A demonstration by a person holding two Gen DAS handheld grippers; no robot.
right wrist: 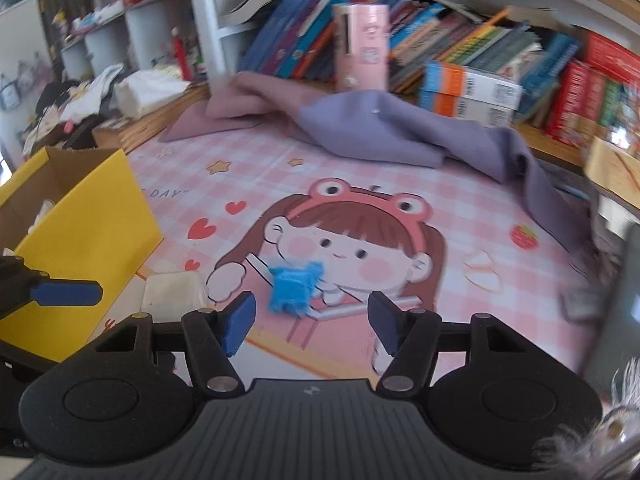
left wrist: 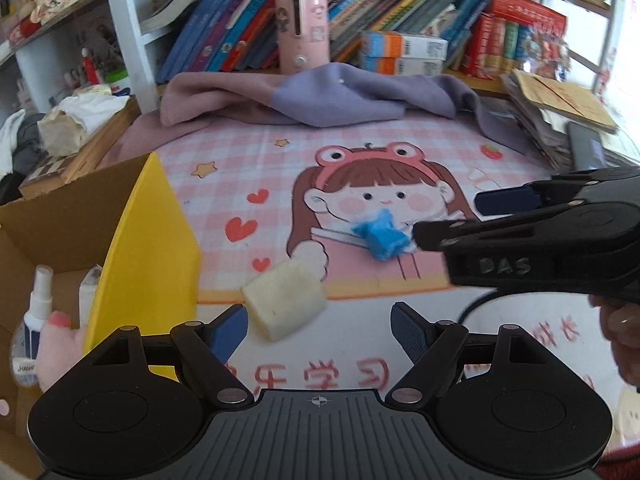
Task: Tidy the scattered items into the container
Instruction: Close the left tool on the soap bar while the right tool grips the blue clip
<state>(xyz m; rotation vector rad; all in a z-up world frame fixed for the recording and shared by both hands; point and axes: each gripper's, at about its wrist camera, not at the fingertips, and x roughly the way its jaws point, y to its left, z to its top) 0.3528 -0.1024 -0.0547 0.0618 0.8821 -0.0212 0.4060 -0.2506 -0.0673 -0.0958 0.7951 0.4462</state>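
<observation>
on the pink mat (left wrist: 360, 152), cream sponge block (left wrist: 285, 305) tilted, long axis diagonal

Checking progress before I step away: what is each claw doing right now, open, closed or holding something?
Left claw: open, empty, with the cream sponge block lying just ahead.
Right claw: open, empty, with the blue fuzzy item just ahead, not gripped.

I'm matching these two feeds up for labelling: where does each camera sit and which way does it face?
Left wrist: on the left gripper, angled down at the cream block; the right gripper and a hand show.
Right wrist: on the right gripper, angled down at the blue toy; a left jaw tip intrudes.
Shared: toy, block, yellow box, bookshelf.
</observation>
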